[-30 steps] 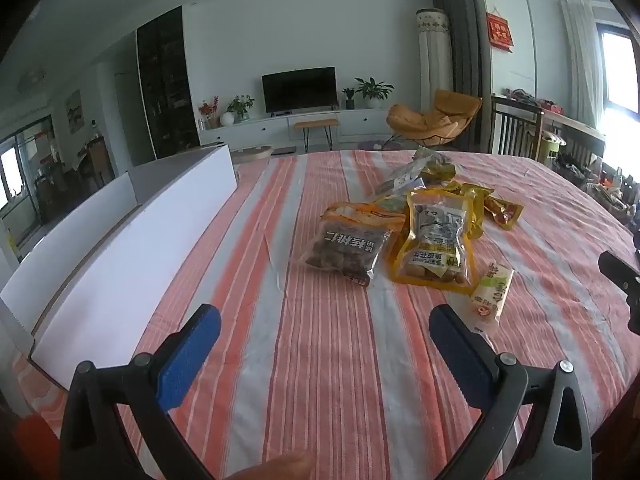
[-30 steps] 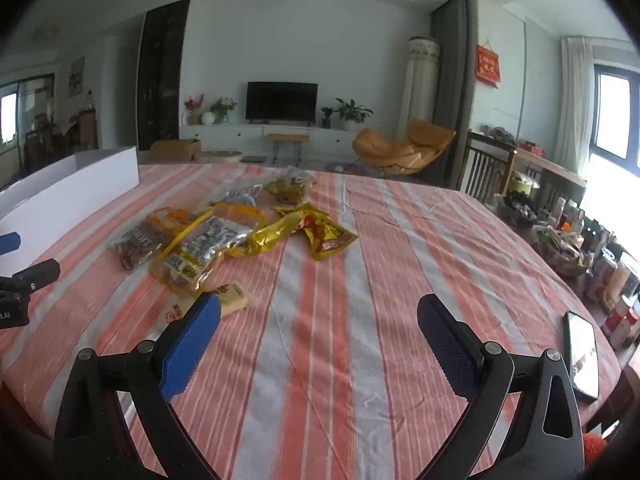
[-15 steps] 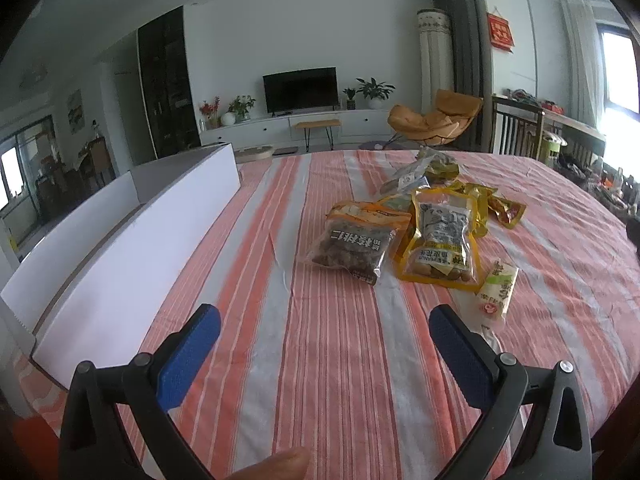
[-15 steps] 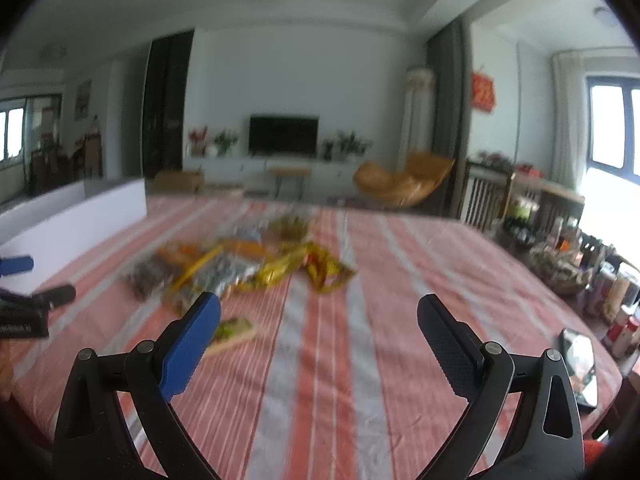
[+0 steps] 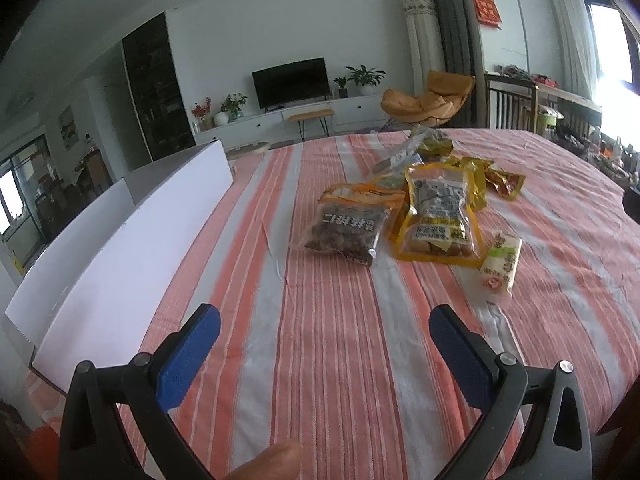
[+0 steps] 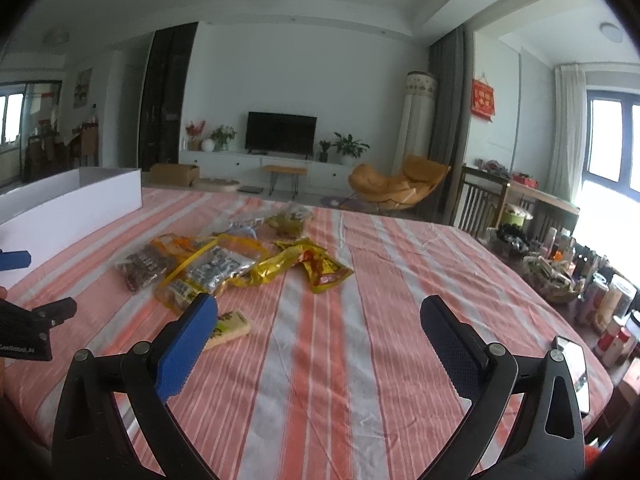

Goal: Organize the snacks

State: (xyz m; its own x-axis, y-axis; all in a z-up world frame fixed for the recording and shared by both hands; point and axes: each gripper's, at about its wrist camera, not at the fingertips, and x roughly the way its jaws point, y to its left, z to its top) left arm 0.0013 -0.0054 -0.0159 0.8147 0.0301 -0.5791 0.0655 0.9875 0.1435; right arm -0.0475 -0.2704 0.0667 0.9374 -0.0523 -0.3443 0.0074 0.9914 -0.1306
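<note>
Several snack bags lie in a loose pile mid-table: a dark nut bag (image 5: pixel 347 226), a yellow-edged clear bag (image 5: pixel 438 216), a small pale stick pack (image 5: pixel 500 269) nearest me, and red-yellow packs (image 5: pixel 502 180) behind. In the right wrist view I see the nut bag (image 6: pixel 144 264), the yellow-edged bag (image 6: pixel 208 272), the stick pack (image 6: pixel 228 328) and a red-yellow pack (image 6: pixel 324 272). A long white box (image 5: pixel 120 236) stands along the left. My left gripper (image 5: pixel 324 332) is open and empty, short of the pile. My right gripper (image 6: pixel 318 320) is open and empty, right of the stick pack.
The table wears an orange-and-white striped cloth (image 5: pixel 336 360). A phone (image 6: pixel 576 364) lies near the right edge. Bottles and a basket (image 6: pixel 560 276) crowd the far right. The white box also shows in the right wrist view (image 6: pixel 72 208). The left gripper's body (image 6: pixel 28 332) shows at the left.
The right gripper tilted up, then settled with the snacks a little closer. The left gripper's view drifted slightly; the snacks sit a bit more central. Both stay open.
</note>
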